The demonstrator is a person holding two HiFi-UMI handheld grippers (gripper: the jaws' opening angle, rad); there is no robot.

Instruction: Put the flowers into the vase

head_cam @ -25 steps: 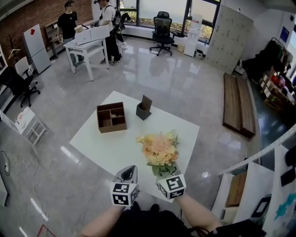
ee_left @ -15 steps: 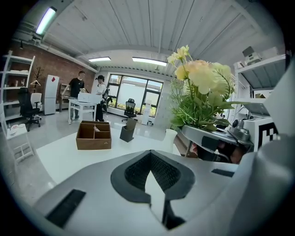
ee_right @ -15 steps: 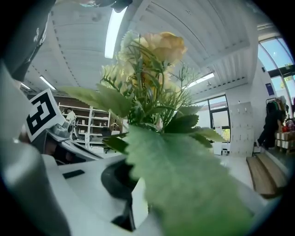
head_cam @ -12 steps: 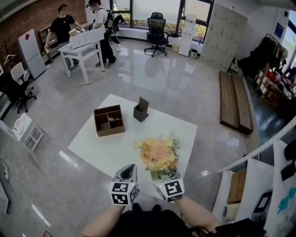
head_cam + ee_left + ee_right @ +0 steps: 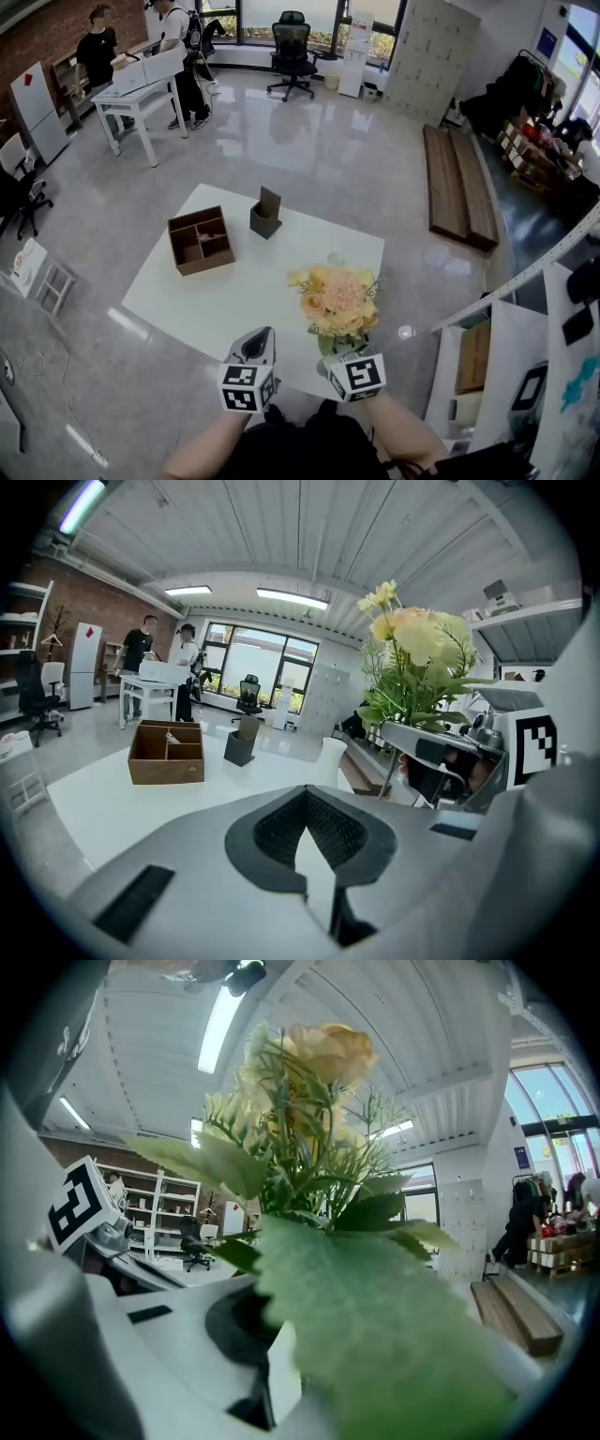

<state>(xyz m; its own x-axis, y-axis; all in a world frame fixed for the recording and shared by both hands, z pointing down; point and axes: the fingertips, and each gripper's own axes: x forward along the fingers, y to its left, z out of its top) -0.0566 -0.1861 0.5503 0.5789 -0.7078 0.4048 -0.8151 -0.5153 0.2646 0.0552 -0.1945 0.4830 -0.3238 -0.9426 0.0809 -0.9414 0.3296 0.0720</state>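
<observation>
A bunch of pale orange and yellow flowers [image 5: 339, 300] with green leaves stands upright over the near right part of the white table [image 5: 225, 300]. My right gripper [image 5: 339, 354] is shut on its stems, and its leaves [image 5: 375, 1316] fill the right gripper view. A small white vase [image 5: 335, 257] stands on the table just beyond the flowers, and it also shows in the left gripper view [image 5: 328, 761]. My left gripper [image 5: 259, 339] hovers at the table's near edge, left of the flowers, with its jaws together and nothing in them [image 5: 305, 794].
A brown wooden box [image 5: 200, 241] with compartments and a dark holder [image 5: 265, 217] sit on the far part of the table. Two people stand by a white desk [image 5: 141, 80] far left. Wooden benches [image 5: 457, 187] lie on the floor at the right.
The flowers have moved a little to the right and up with my right gripper. The left gripper has stayed at the table's near edge.
</observation>
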